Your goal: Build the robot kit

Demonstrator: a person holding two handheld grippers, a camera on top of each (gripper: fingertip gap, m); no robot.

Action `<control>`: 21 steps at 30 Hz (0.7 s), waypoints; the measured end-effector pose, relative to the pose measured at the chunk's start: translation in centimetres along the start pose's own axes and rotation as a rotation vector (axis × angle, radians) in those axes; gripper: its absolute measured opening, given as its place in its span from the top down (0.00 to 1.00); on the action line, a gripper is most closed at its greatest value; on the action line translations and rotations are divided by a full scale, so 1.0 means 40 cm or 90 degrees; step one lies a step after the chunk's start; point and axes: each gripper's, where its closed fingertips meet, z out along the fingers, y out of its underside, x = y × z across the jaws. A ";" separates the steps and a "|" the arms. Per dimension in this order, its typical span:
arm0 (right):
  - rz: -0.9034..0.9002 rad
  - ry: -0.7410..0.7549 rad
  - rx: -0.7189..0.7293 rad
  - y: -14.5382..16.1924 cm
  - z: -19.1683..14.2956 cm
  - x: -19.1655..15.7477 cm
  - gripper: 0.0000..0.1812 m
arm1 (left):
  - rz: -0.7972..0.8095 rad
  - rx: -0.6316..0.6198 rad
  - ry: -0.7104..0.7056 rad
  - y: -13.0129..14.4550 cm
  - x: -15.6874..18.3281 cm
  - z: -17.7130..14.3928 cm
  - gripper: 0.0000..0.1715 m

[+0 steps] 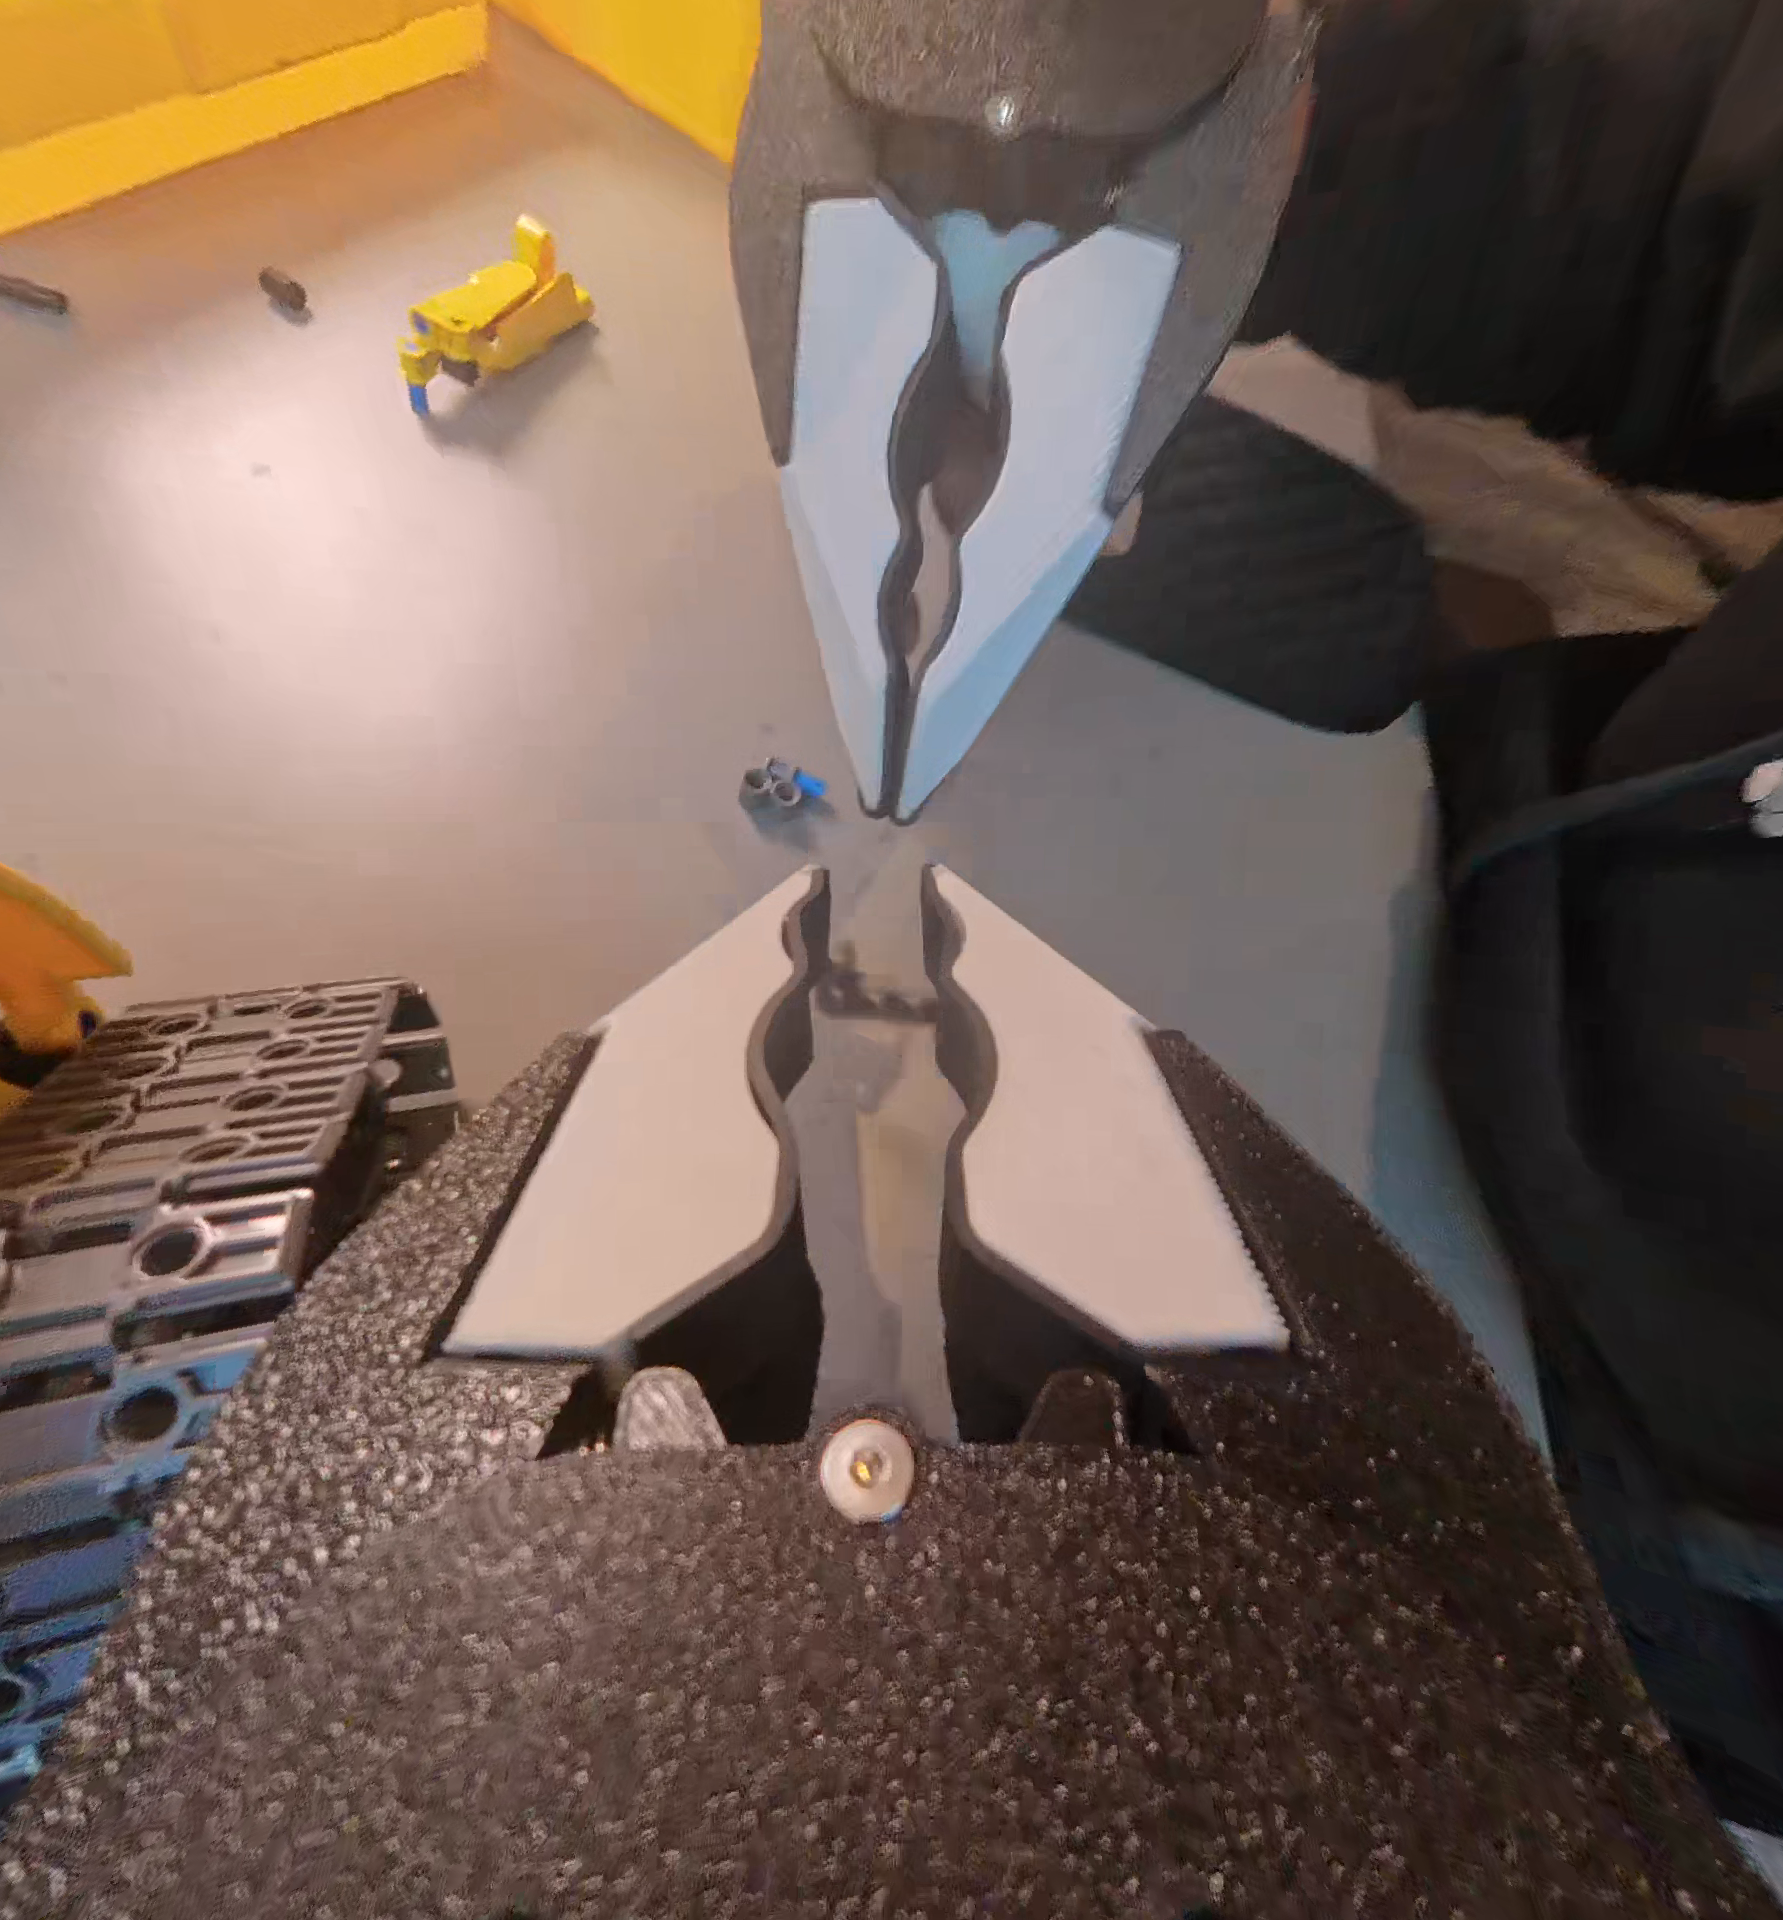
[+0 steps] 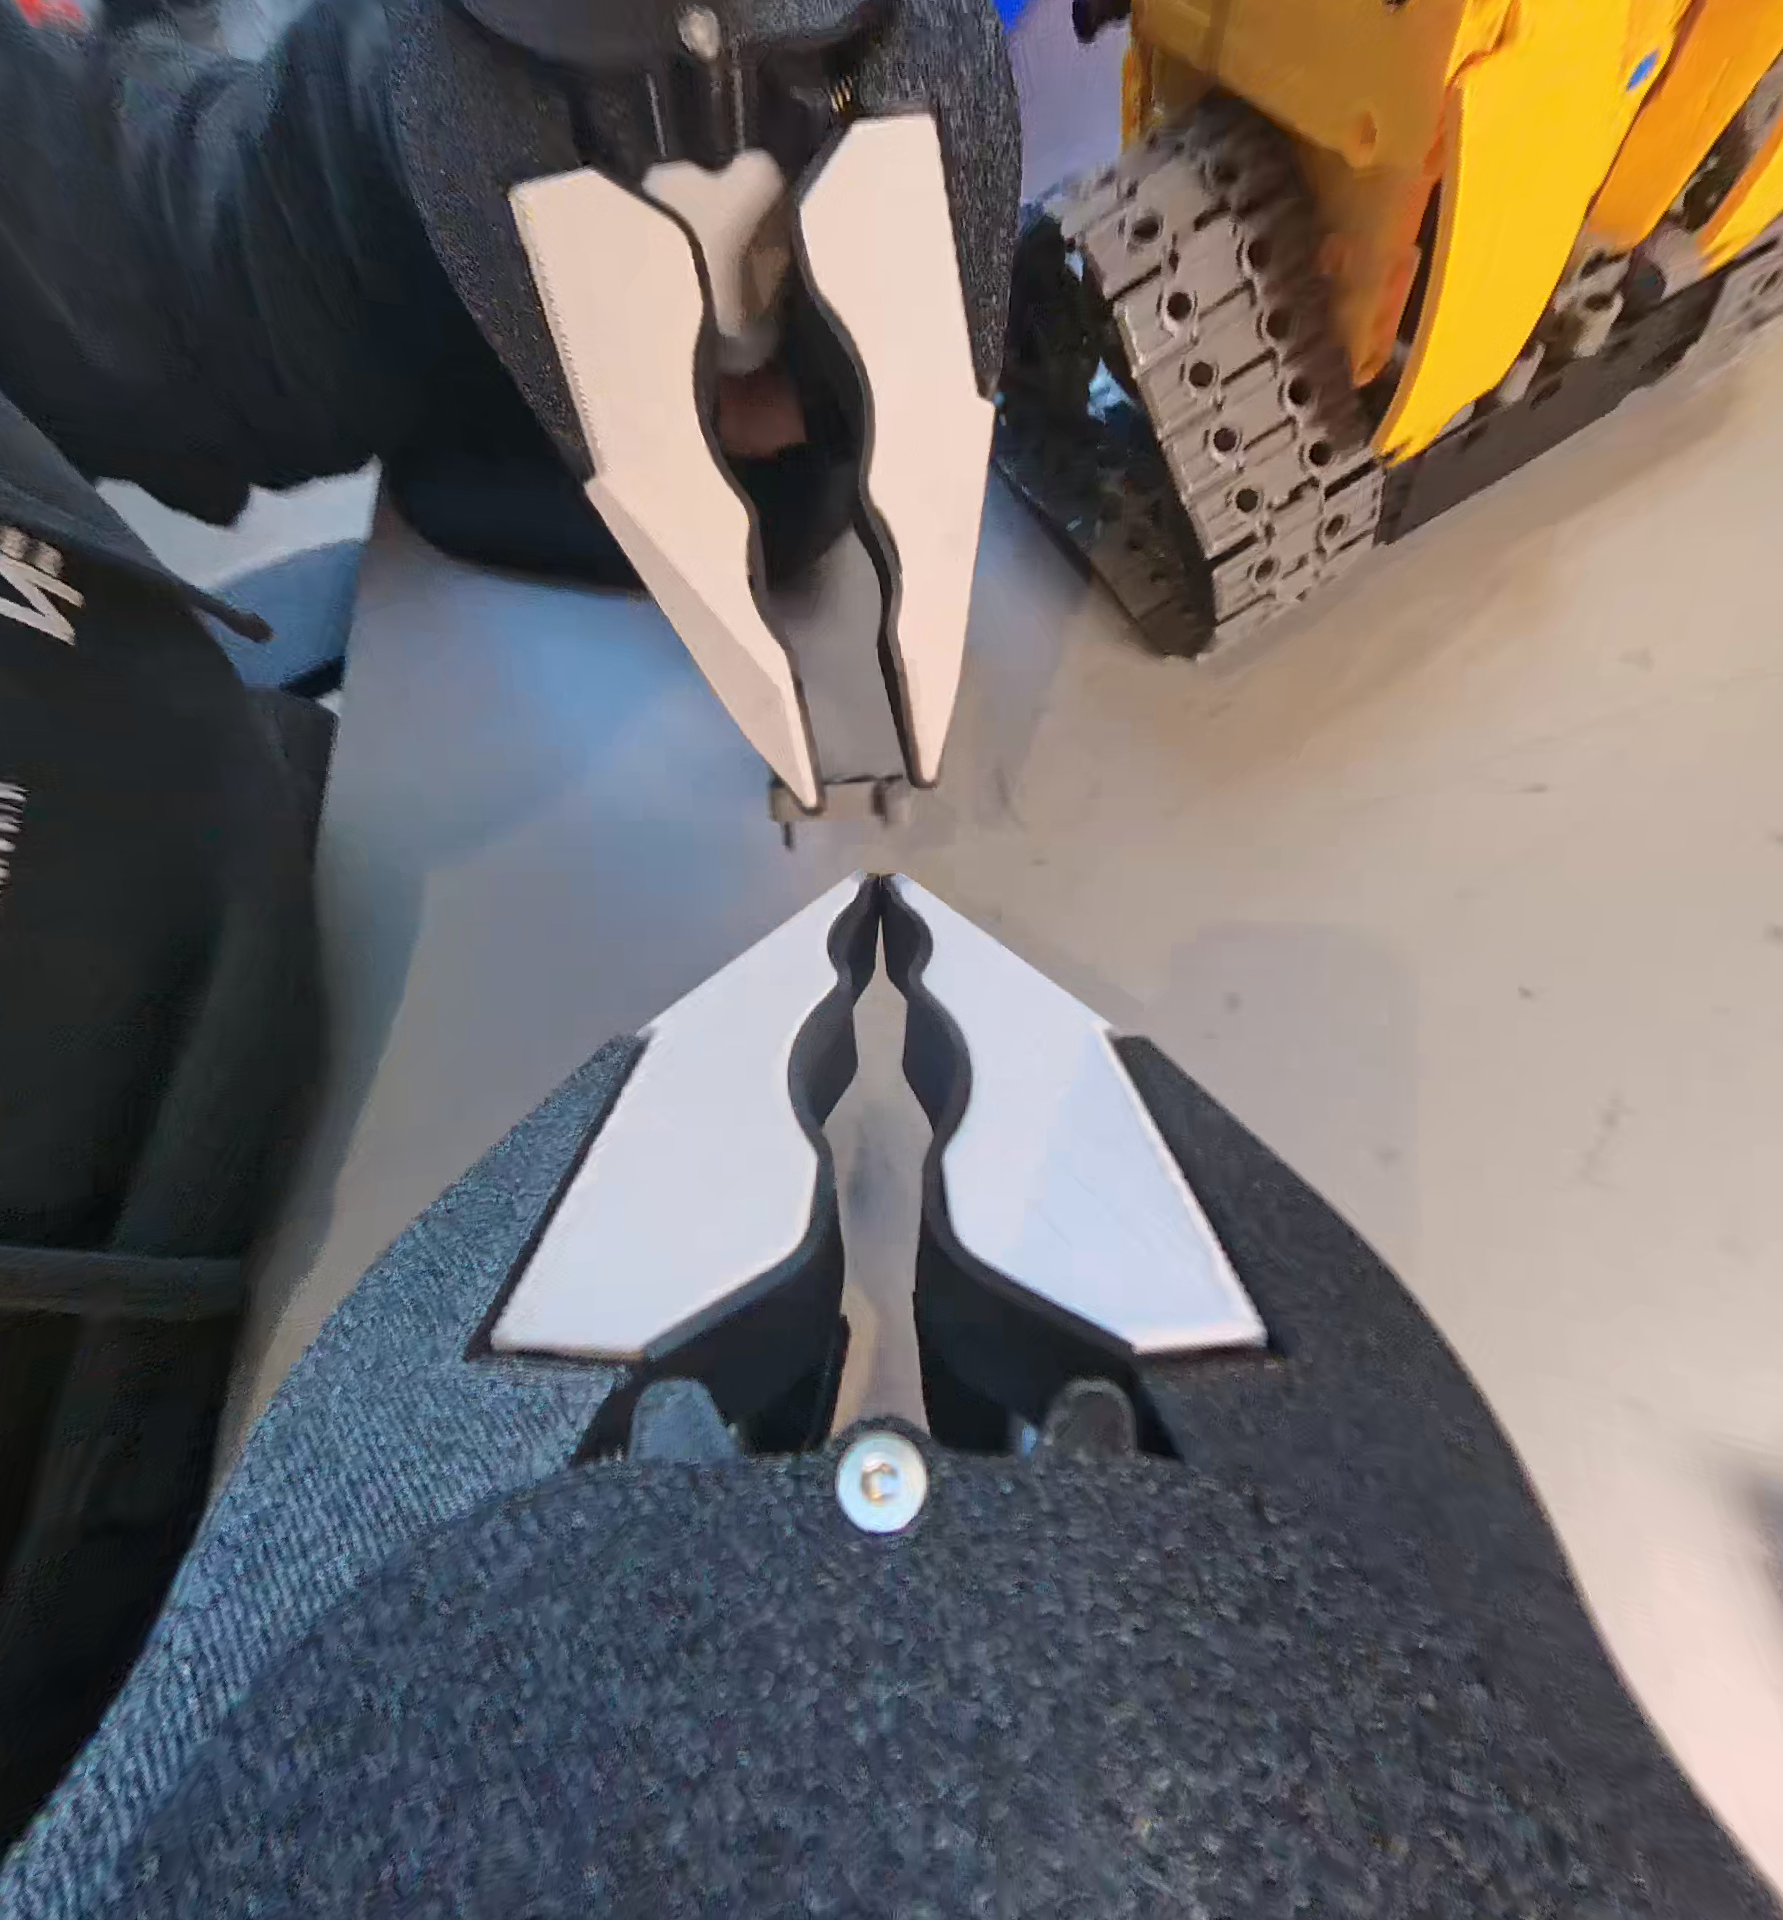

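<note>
On the pale table [image 2: 1489,935], near the tracked yellow toy vehicle [image 2: 1438,260], a small grey plastic piece [image 2: 845,798] is pinched by the left gripper [image 1: 873,878] at its tips. The piece is judged light, rigid and easily dropped, so it is best held across its ends. The right gripper [image 2: 879,883] is pressed together, with nothing seen in it.

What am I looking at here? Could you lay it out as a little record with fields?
Left tongs: clamped on a small grey piece
Right tongs: shut, nothing visible between them
Facing: tip to tip, not touching
Table: dark-and-blue connector; small yellow assembly
Nearby: yellow tracked toy vehicle
</note>
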 end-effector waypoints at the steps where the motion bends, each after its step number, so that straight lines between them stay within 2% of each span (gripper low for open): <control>1: -0.019 0.017 -0.021 0.013 0.003 0.008 1.00 | 0.010 -0.025 -0.009 0.017 -0.005 0.006 0.91; 4: -0.050 0.028 -0.039 0.022 0.007 0.009 1.00 | 0.013 -0.028 -0.023 0.019 -0.014 0.002 0.91; 7: -0.095 0.015 -0.033 0.013 0.006 -0.011 0.96 | 0.014 -0.026 -0.052 0.017 -0.040 -0.015 0.92; 13: -0.271 -0.041 -0.082 0.046 0.012 -0.099 0.90 | 0.048 -0.016 -0.034 0.007 -0.026 -0.027 0.92; 18: -0.266 -0.109 -0.120 0.086 0.034 -0.149 0.83 | 0.108 -0.036 -0.012 0.017 0.009 -0.013 0.92; 21: -0.287 -0.103 -0.141 0.099 0.056 -0.155 0.81 | 0.116 -0.057 0.002 0.036 0.018 0.001 0.92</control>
